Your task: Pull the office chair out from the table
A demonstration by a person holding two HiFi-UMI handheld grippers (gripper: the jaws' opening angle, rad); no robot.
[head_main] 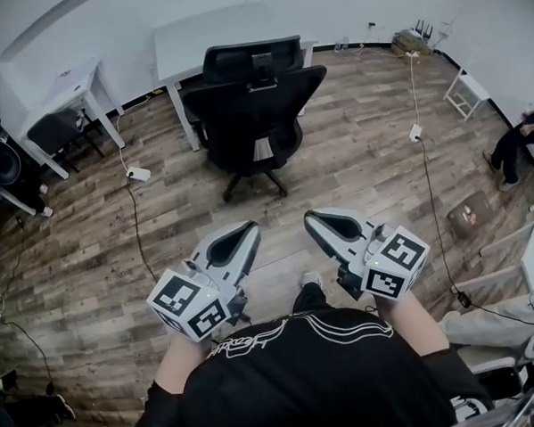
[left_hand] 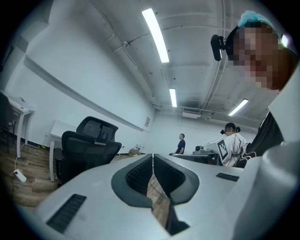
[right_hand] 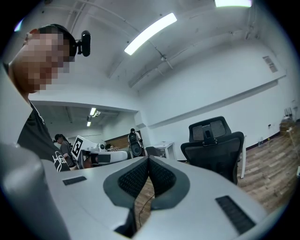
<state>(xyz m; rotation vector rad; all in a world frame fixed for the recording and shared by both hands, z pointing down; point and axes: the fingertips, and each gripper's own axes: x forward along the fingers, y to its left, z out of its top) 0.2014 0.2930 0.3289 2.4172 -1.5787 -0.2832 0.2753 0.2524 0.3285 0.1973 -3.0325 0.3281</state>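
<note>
A black office chair point(head_main: 253, 111) stands on the wooden floor with its back toward me, its seat partly tucked under a white table point(head_main: 195, 38). It also shows at the left of the left gripper view as the chair point(left_hand: 86, 145) and at the right of the right gripper view as the chair point(right_hand: 215, 143). My left gripper point(head_main: 250, 229) and right gripper point(head_main: 312, 216) are held side by side in front of my chest, well short of the chair. Both are shut with nothing between the jaws, as the left gripper point(left_hand: 153, 158) and the right gripper point(right_hand: 148, 161) show close up.
A second white desk point(head_main: 64, 89) with a dark stool point(head_main: 57, 130) stands at the left. A power adapter point(head_main: 138, 174) and cables lie on the floor left of the chair, and another cable point(head_main: 419, 133) runs at the right. A white stool point(head_main: 466, 91) and a seated person point(head_main: 522, 137) are at the right.
</note>
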